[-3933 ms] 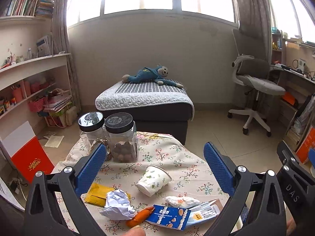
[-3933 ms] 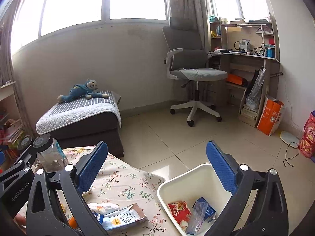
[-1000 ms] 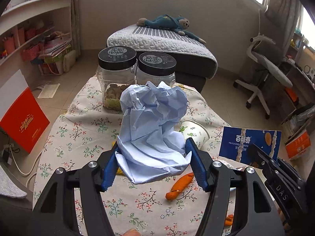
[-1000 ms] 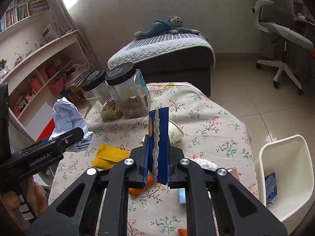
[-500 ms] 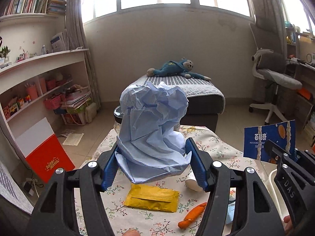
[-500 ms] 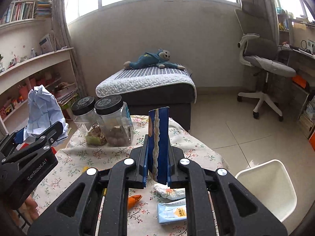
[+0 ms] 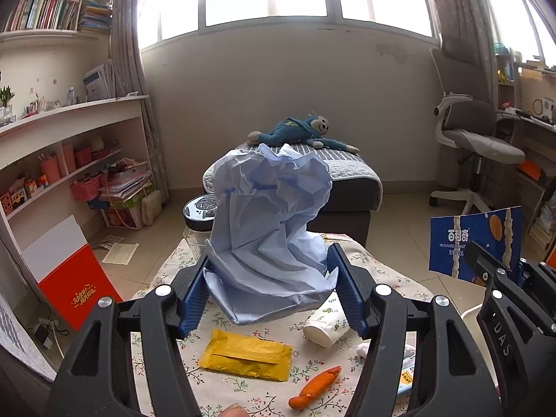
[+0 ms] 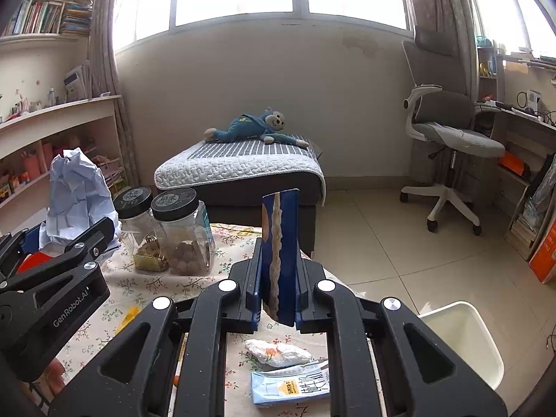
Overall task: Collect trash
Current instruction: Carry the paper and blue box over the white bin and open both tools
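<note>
- Left gripper (image 7: pixel 271 288): jaws clamped on crumpled pale-blue paper (image 7: pixel 269 229), held above the bench (image 7: pixel 163 278); paper bulges up and out past the blue pads.
- Right gripper (image 8: pixel 278 292): jaws pressed together on a flat blue snack wrapper (image 8: pixel 280 239), held upright and edge-on, above the bench's right part.
- Two clear jars (image 8: pixel 184 232) with black lids: far left on the bench, upright, side by side and touching or nearly so. Right jar: brown round pieces in the lower part. Left jar: yellowish-green and brown contents at the bottom; kind not discernible.
- White bin (image 8: pixel 462 344): on the floor, just beside the bench's right edge, open at the top. Interior mostly hidden behind the gripper body; contents not discernible.
- Paper cup (image 7: pixel 326 323): white with small print, lying on its side on the bench, mouth toward the far left; interior not visible.
- Yellow packet (image 7: pixel 245 354): flat on the bench, near and left of the cup.
- Orange wrapper (image 7: pixel 314 387): near edge of the bench, right of the yellow packet, apart from it.
- White crumpled wrapper (image 8: pixel 278 351) and pale-blue carton (image 8: pixel 292 385): on the bench's near right part, carton lying flat, nearer than the wrapper.
</note>
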Action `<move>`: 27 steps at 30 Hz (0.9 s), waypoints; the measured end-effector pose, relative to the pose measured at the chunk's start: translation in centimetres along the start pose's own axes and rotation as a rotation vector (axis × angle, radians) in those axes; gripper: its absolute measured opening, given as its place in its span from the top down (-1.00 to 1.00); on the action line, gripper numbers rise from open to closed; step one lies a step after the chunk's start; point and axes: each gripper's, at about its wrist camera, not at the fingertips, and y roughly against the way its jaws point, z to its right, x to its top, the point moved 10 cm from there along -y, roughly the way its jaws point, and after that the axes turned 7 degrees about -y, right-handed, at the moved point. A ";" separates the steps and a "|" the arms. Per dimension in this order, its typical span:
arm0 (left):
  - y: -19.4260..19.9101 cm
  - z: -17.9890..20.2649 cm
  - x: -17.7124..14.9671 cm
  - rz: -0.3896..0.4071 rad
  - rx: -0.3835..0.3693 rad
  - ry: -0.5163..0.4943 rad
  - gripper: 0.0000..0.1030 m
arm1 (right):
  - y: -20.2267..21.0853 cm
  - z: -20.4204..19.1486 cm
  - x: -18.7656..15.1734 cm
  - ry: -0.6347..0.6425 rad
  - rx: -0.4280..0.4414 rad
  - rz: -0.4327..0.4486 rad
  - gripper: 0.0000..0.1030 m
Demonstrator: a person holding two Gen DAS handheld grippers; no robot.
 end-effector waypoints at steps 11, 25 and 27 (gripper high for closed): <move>0.6 3.7 0.5 0.011 -0.050 -0.023 -0.23 | 1.3 4.7 1.0 -0.043 -0.063 0.024 0.76; 1.4 10.4 0.7 0.026 -0.131 -0.095 -0.23 | 2.3 14.6 0.9 -0.119 -0.223 0.006 0.76; 1.6 11.4 0.7 0.029 -0.143 -0.107 -0.23 | 2.3 16.5 0.6 -0.137 -0.254 -0.005 0.76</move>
